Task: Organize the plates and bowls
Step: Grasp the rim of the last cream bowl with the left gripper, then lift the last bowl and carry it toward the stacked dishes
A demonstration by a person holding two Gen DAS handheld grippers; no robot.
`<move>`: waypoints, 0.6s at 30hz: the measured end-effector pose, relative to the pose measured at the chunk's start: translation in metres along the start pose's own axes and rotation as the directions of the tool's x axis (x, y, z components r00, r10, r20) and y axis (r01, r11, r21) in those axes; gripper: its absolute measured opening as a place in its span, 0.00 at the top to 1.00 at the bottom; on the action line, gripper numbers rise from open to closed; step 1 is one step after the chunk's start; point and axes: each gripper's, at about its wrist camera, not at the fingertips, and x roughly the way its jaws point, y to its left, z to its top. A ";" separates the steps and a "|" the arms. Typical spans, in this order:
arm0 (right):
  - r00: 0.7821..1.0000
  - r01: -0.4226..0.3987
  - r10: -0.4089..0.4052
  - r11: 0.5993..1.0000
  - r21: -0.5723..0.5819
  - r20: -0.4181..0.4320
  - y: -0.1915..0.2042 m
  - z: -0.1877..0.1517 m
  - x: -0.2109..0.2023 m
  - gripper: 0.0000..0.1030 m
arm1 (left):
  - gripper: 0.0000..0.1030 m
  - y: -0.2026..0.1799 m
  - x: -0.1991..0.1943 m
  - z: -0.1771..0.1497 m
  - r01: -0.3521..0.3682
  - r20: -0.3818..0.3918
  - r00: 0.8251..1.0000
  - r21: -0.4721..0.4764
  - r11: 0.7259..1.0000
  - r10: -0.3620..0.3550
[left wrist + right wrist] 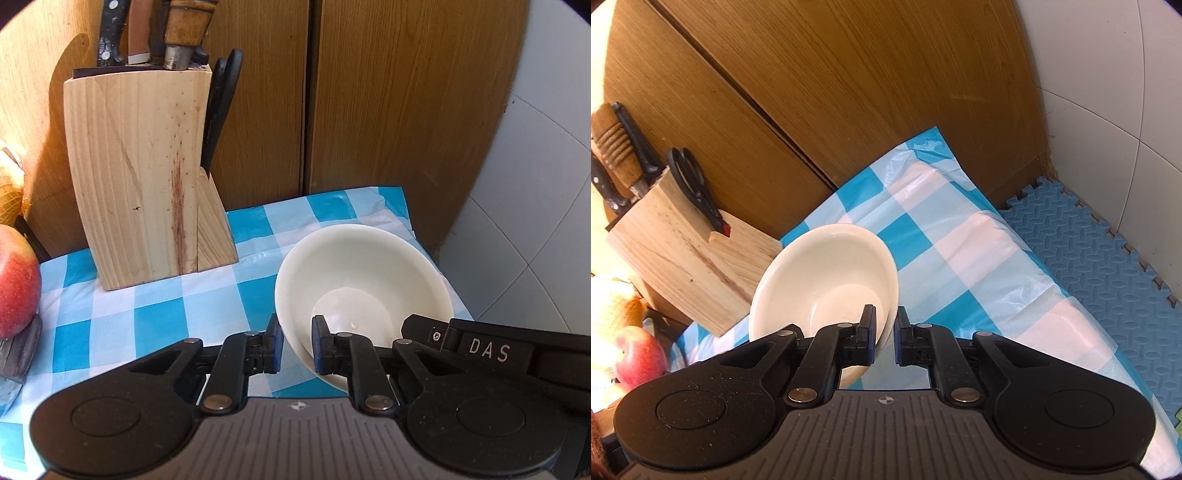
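At the far left of the left wrist view, a red apple (16, 282) sits at the frame edge on a blue-and-white checked tablecloth (147, 317). Right of it, in the upper left, stands a pale wooden knife block (147, 177) holding several knives, with black scissors (221, 110) tucked into its right side; brown wooden cabinet doors (369, 92) fill the background. At lower centre, the left gripper (297, 345) is closed tight on the near left rim of a cream bowl (364, 266), one pad outside the wall and one inside. The bowl occupies the centre right, over the cloth's far right corner. At lower right, part of the right gripper (480, 347) reaches in at the bowl's right rim. In the right wrist view, the right gripper (885, 338) likewise pinches the bowl's right rim, and a blue foam mat (1089, 258) lies at far right.
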 end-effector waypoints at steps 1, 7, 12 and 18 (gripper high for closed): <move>1.000 -0.003 0.003 1.000 -0.008 0.003 0.004 -0.001 -0.002 0.87 | 0.89 0.002 -0.003 0.000 -0.005 0.006 1.000 0.002 1.000 0.005; 1.000 -0.027 0.028 0.999 -0.045 0.013 0.022 -0.009 -0.011 0.87 | 0.89 0.014 -0.020 -0.003 -0.027 0.028 0.999 -0.010 1.000 0.028; 0.999 -0.043 0.044 0.997 -0.066 0.018 0.034 -0.015 -0.018 0.87 | 0.89 0.023 -0.033 -0.006 -0.042 0.042 0.998 -0.015 0.999 0.042; 0.998 -0.057 0.059 0.993 -0.100 0.016 0.049 -0.024 -0.026 0.87 | 0.89 0.036 -0.047 -0.009 -0.066 0.057 0.996 -0.024 0.998 0.067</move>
